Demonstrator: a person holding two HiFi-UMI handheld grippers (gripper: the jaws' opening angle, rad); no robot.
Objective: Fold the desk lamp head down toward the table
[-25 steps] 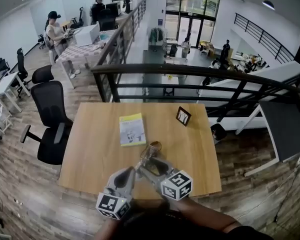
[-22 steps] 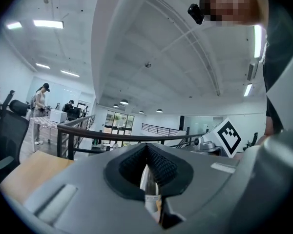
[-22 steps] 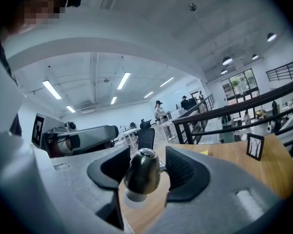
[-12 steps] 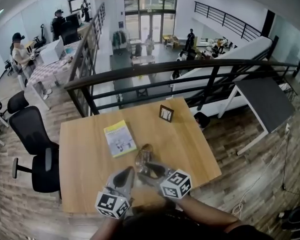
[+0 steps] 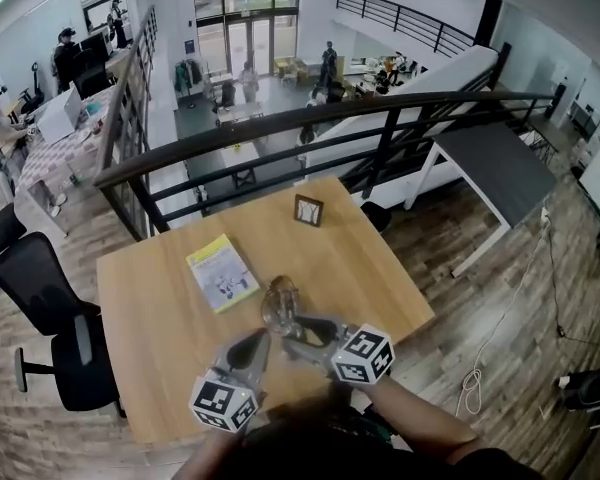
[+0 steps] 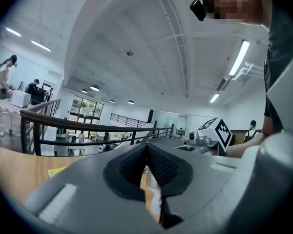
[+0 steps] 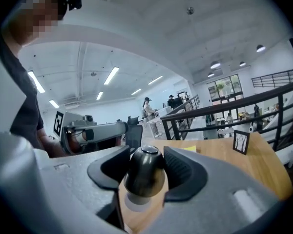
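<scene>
Since a second ago the head view has swung round: the light wooden desk now lies skewed, and the yellow-green booklet and the small black picture frame sit further left. Both claws have kept their place near the desk's front edge. Behind the desk runs a black metal railing, with an open office hall beyond; a black office chair stands at the left. The dark rounded desk lamp head is over the desk's front middle, just right of the booklet's near corner. The right claw is clenched on it, one pad on each side. The left claw points forward just beside it, its tips closed together.
</scene>
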